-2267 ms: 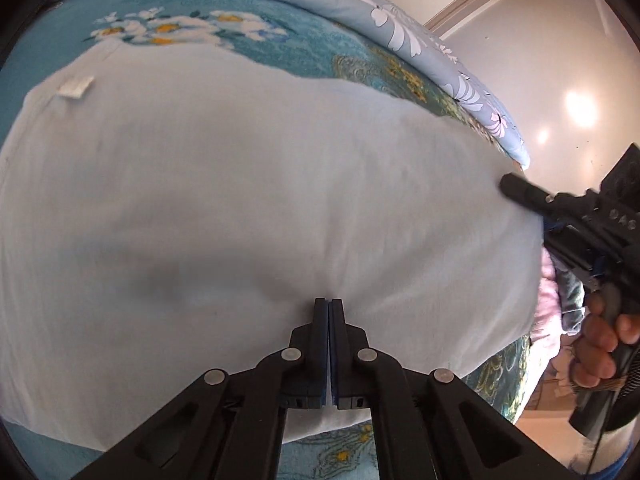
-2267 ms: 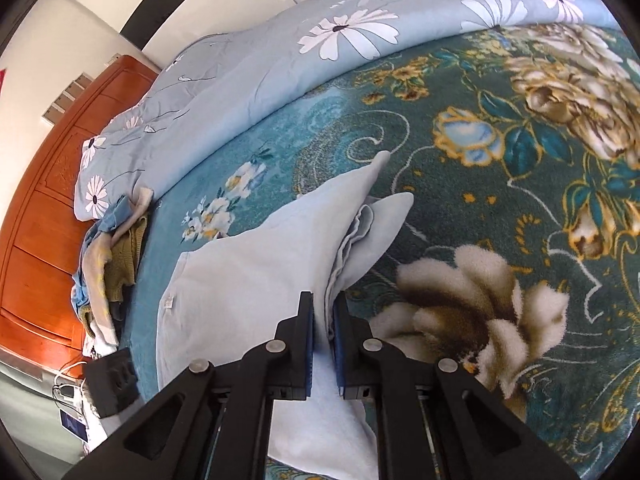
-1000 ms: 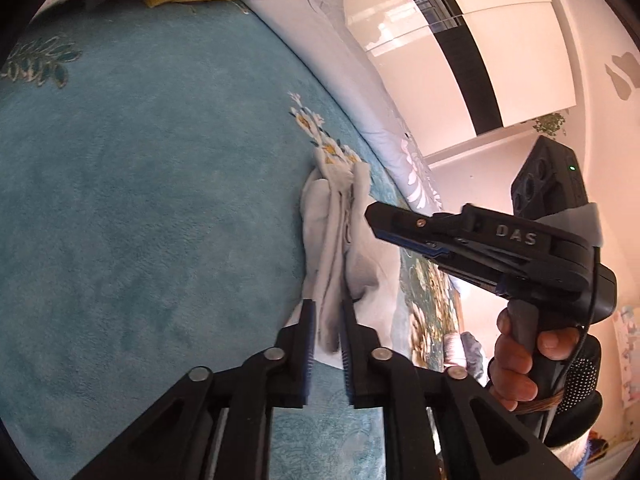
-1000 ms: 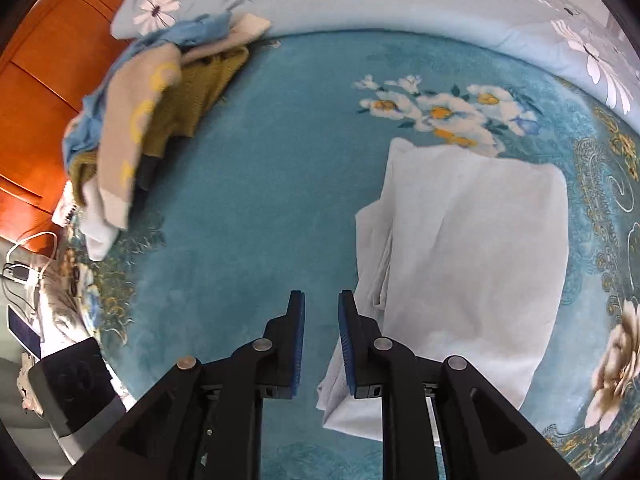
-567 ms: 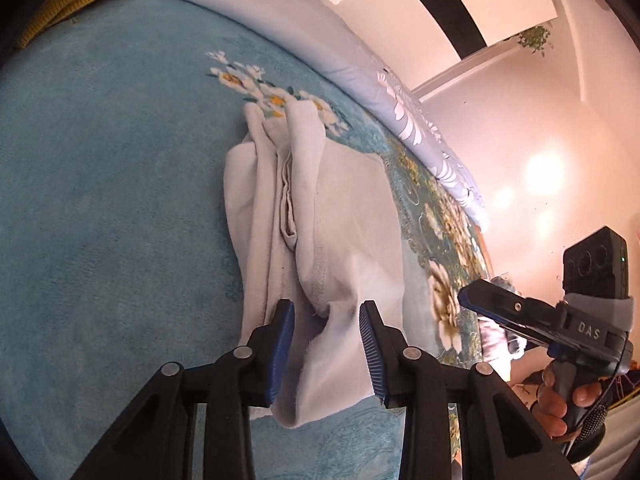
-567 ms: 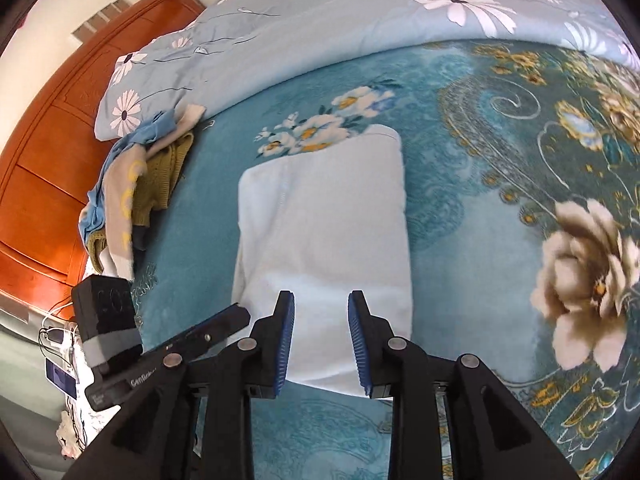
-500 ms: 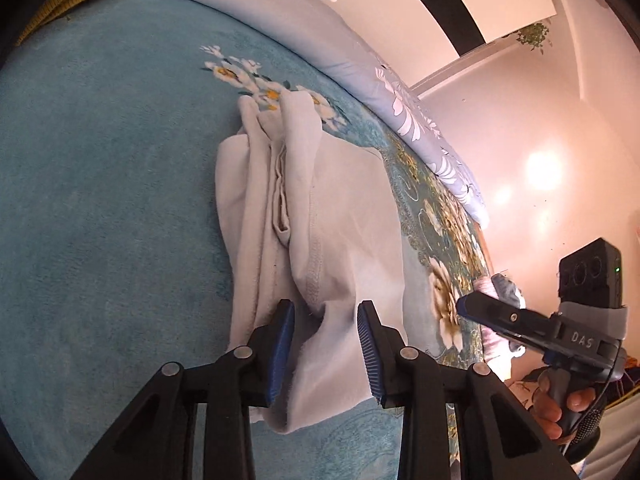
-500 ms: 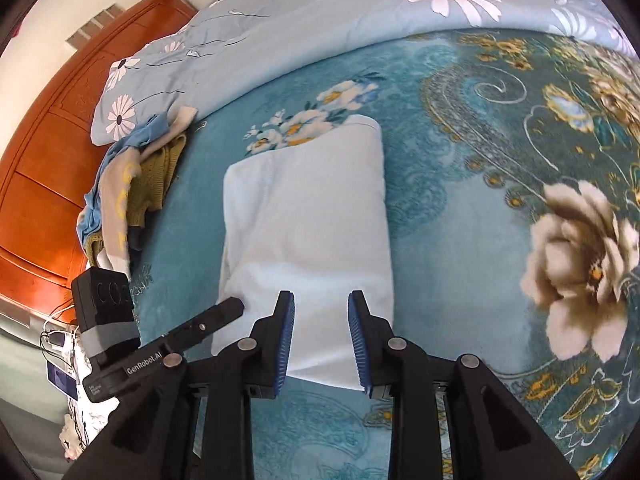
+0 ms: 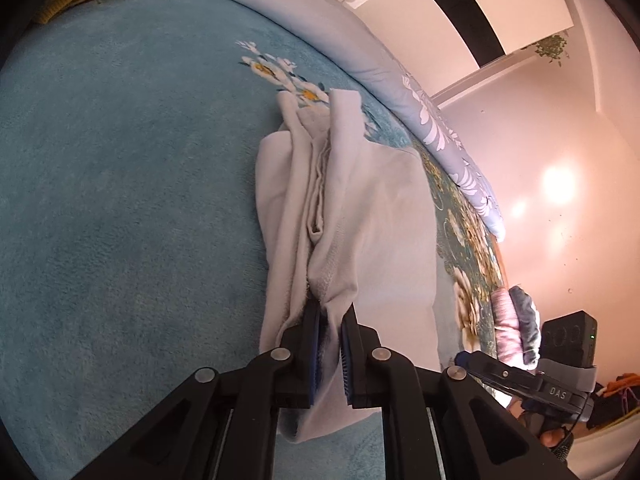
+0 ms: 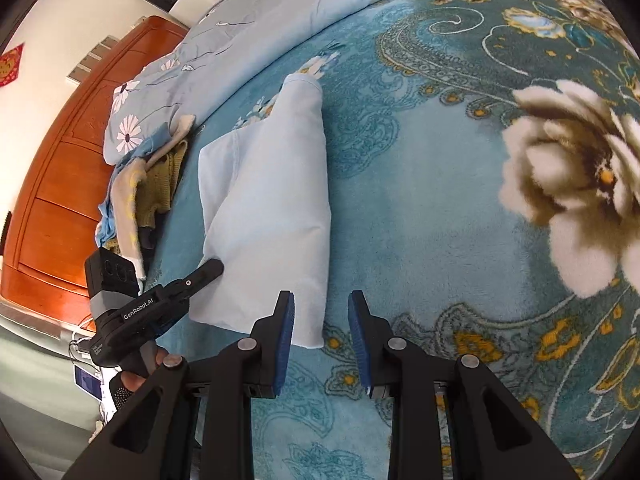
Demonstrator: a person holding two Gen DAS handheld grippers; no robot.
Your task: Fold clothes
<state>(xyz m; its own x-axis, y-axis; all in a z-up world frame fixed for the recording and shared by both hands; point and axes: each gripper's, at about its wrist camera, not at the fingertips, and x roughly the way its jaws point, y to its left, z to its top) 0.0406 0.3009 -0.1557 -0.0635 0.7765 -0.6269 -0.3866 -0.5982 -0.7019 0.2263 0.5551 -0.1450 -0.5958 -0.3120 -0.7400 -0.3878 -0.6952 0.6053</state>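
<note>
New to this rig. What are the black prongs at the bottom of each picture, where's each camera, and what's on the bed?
No robot here: a person holds a two-finger tool in each hand, with a fisheye camera on each tool looking along its fingers. The prongs are those fingers.

The left wrist view shows the left tool, its jaws closing on the bunched near edge of a folded pale garment. The right wrist view shows the right tool open and holding nothing, with the garment's near corner just ahead of its gap.

The garment lies on a teal floral blanket. A pile of other clothes sits by the light blue duvet.
</note>
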